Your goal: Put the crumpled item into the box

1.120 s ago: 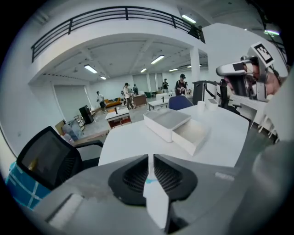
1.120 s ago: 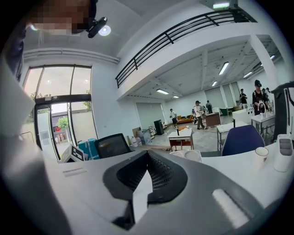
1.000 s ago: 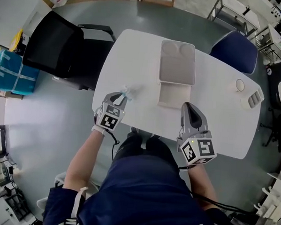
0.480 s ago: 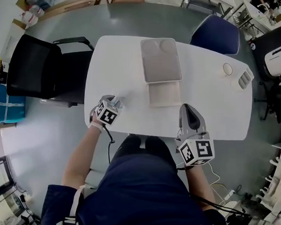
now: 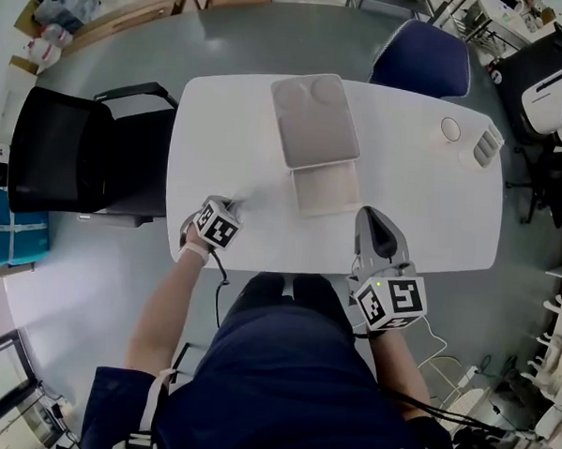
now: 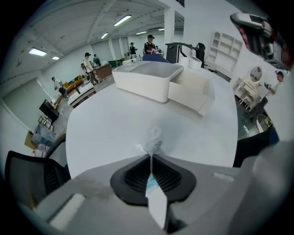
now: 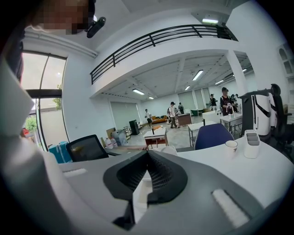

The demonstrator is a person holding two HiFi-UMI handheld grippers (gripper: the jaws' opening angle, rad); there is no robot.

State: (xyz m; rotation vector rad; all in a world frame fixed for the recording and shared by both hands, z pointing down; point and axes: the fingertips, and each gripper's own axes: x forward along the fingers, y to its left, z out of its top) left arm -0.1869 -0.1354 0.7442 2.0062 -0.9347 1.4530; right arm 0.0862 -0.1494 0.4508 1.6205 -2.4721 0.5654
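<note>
Left gripper [image 6: 151, 157] at the table's [image 5: 261, 251] near-left edge, jaws closing, pads pinching the crumpled item [image 6: 153, 140]. Its twisted end sticks out past the tips, seemingly just off the tabletop.

Right gripper [image 7: 147, 153] at the near edge, right of centre, jaws together with nothing in them.

Box [image 6: 186, 97] mid-table, lid [image 5: 315, 122] laid back toward the far edge. Only white tabletop lies between item and box.

Cup [image 5: 450, 129] and grey holder [image 5: 487, 145] at the far-right corner. Black chair [image 5: 55, 151] off the left edge, blue chair [image 5: 421, 71] at the far edge.
</note>
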